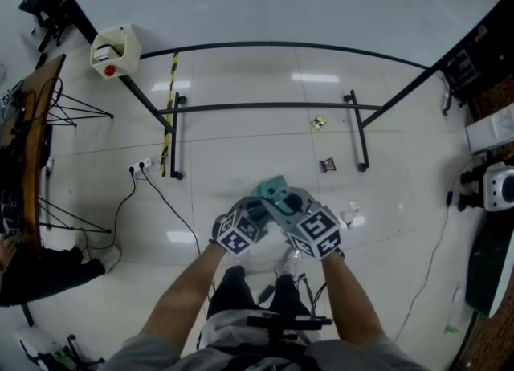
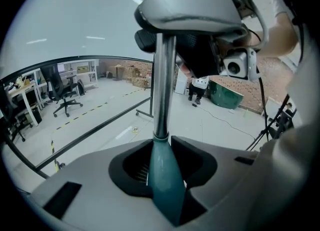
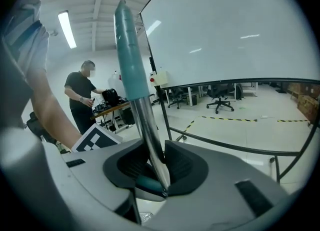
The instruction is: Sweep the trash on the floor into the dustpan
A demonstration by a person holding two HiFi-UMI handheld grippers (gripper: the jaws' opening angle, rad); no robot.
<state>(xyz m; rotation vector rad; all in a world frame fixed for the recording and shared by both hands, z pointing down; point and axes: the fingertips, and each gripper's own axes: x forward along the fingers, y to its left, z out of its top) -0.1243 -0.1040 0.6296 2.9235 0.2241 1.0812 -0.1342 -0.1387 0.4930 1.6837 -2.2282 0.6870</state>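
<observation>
A broom-like metal pole with a teal grip (image 1: 273, 190) stands between my two grippers, just ahead of the person's legs. My left gripper (image 2: 167, 160) is shut on the pole's teal cone-shaped collar (image 2: 164, 175). My right gripper (image 3: 152, 167) is shut on the bare metal shaft (image 3: 150, 135), seemingly higher on the same pole, below the teal grip (image 3: 129, 50). In the head view the left gripper (image 1: 259, 205) and right gripper (image 1: 289, 201) sit side by side. Trash lies on the white floor beyond: a small wrapper (image 1: 318, 123), a dark wrapper (image 1: 328, 165), a white crumpled piece (image 1: 351, 214). The pole's lower end and any dustpan are hidden.
A big white board stands on a black frame, its feet at left (image 1: 176, 138) and right (image 1: 359, 132). A power strip with cable (image 1: 141, 165) lies left. There is a desk (image 1: 32, 120) at the far left and equipment (image 1: 498, 189) at the right. A person (image 3: 82, 95) stands by a table.
</observation>
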